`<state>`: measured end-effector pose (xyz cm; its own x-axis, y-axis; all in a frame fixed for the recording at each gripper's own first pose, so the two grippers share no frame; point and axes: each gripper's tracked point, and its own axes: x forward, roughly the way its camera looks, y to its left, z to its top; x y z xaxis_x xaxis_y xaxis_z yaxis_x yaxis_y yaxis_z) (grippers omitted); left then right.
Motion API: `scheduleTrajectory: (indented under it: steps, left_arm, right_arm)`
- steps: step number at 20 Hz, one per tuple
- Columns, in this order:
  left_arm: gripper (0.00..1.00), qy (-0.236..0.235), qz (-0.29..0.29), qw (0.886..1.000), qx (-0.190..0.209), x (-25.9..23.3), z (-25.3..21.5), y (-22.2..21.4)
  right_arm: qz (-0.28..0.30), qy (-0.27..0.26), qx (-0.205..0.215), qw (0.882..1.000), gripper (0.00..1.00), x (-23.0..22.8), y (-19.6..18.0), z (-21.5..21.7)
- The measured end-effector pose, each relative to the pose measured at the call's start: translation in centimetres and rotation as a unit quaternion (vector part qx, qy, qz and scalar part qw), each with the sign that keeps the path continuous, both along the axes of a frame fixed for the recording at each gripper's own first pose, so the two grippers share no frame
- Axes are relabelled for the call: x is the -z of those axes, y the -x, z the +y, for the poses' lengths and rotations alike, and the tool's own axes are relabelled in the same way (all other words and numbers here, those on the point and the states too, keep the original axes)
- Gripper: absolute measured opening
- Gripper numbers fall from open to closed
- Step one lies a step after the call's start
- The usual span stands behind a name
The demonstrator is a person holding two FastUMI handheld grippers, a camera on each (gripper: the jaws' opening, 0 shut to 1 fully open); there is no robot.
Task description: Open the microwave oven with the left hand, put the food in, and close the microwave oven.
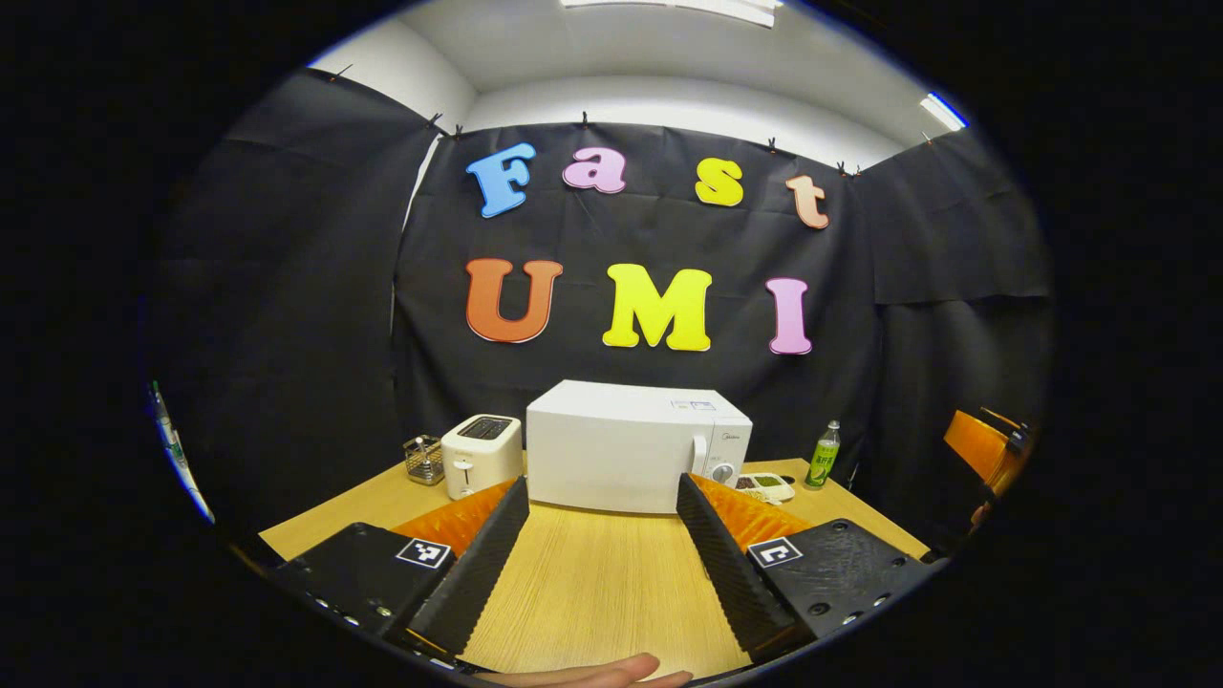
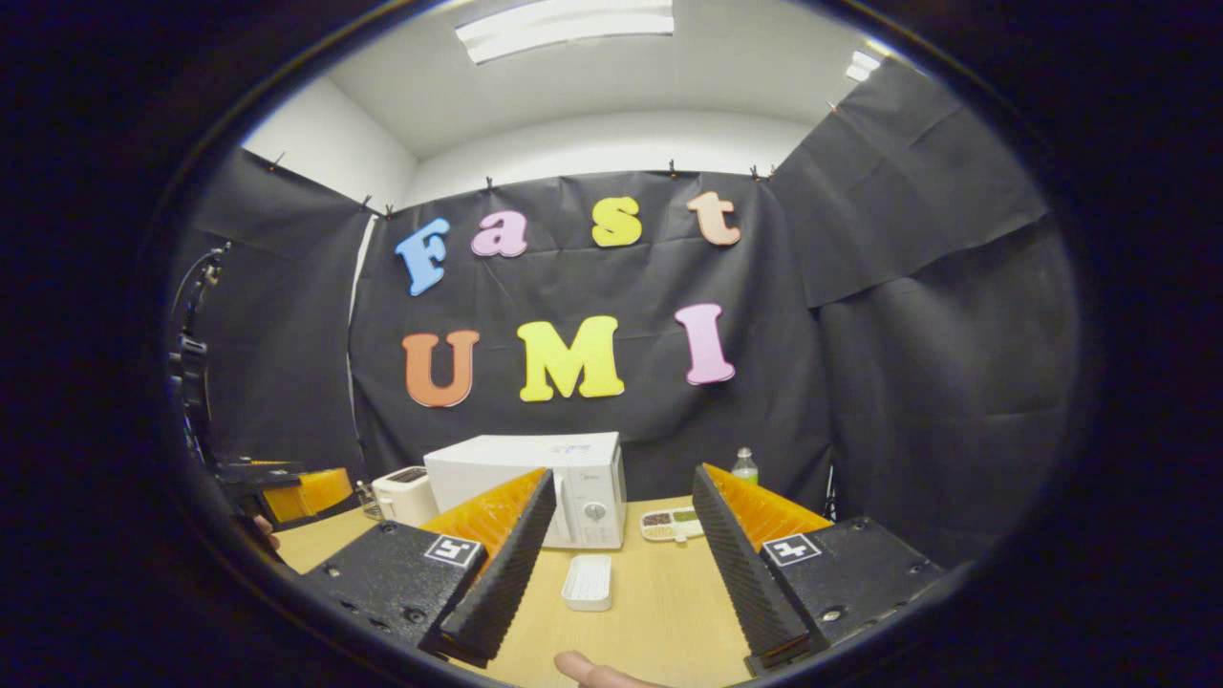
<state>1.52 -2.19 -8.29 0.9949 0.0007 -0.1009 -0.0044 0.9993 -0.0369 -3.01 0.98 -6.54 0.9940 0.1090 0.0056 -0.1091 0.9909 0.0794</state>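
Microwave [image 1: 621, 444] at frame centre, door shut, straight ahead of left gripper [image 1: 604, 535], well apart; handle [image 1: 698, 457] right of centre, upright. Left gripper spread, empty. Right gripper [image 2: 621, 545] spread, empty; food tray [image 2: 674, 523] beyond, right of microwave.

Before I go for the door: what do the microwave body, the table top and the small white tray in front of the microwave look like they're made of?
Microwave: smooth white casing, probably painted sheet metal, matte with faint sheen; its handle looks plastic.
Table: light wood-grain top with fine parallel lines, likely laminate or veneer; I cannot tell which.
Small white tray: moulded, ribbed inside, apparently plastic.
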Motion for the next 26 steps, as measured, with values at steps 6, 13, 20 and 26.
scheduleTrajectory:
  steps: [6,13,20,26]
  left_arm:
    - [0.95,-0.028,-0.001,1.0,-0.008,-0.3,1.0,2.5]
    - [0.95,-0.048,-0.007,0.999,0.005,-0.8,0.1,3.8]
    - [0.84,-0.041,-0.02,0.999,0.007,-1.4,0.2,4.5]
    - [0.95,-0.039,-0.028,0.999,0.012,-2.0,-0.1,4.9]
  right_arm:
    - [-0.006,0.0,0.002,1.0,0.85,-0.9,1.7,0.0]
    - [-0.013,0.005,0.006,1.0,0.92,-1.3,2.6,0.0]
    - [-0.005,0.001,0.003,1.0,0.92,-1.0,2.9,-0.6]
    - [-0.016,0.003,0.004,1.0,0.85,-1.8,3.9,-0.5]
